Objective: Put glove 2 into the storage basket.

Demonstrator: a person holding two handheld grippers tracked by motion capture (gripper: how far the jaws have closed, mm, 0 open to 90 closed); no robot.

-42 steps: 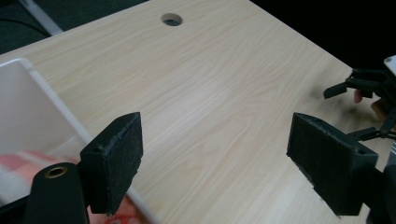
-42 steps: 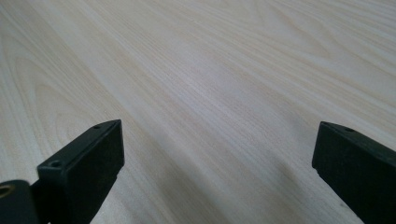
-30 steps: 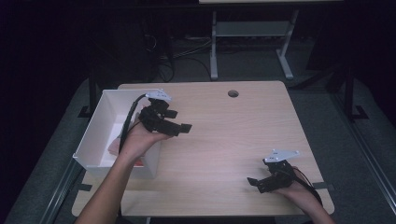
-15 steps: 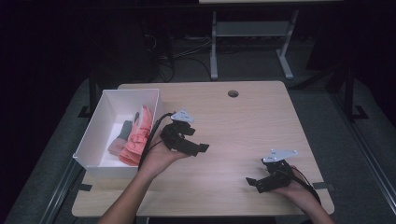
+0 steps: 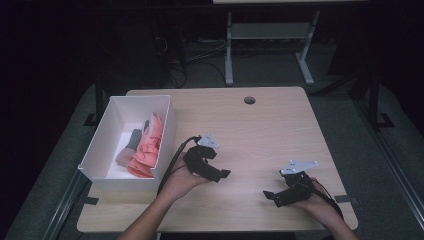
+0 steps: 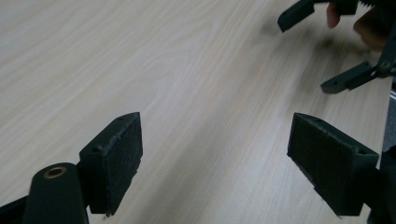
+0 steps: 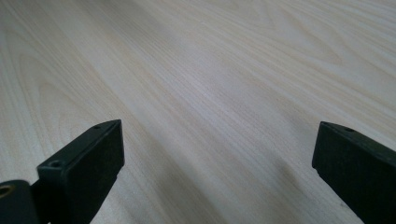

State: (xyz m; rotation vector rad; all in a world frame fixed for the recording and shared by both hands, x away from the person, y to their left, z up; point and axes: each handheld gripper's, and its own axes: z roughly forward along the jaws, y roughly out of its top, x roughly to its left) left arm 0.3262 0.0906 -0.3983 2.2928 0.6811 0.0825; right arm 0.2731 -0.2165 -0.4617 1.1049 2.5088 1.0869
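Withdrawal marked the change: the left gripper [image 5: 214, 172], above the white bin [image 5: 100, 150] a second before, now lay on the bare tabletop [image 5: 280, 130] just right of that bin, jaws spread and empty. That suggested the drop-off was finished. One bin sat at the table's left edge, holding one coral cloth item [image 5: 147, 147] and one grey piece [image 5: 129, 146]. Farther right of the bin rested the right gripper [image 5: 274, 197], likewise gaping with nothing between its jaws.
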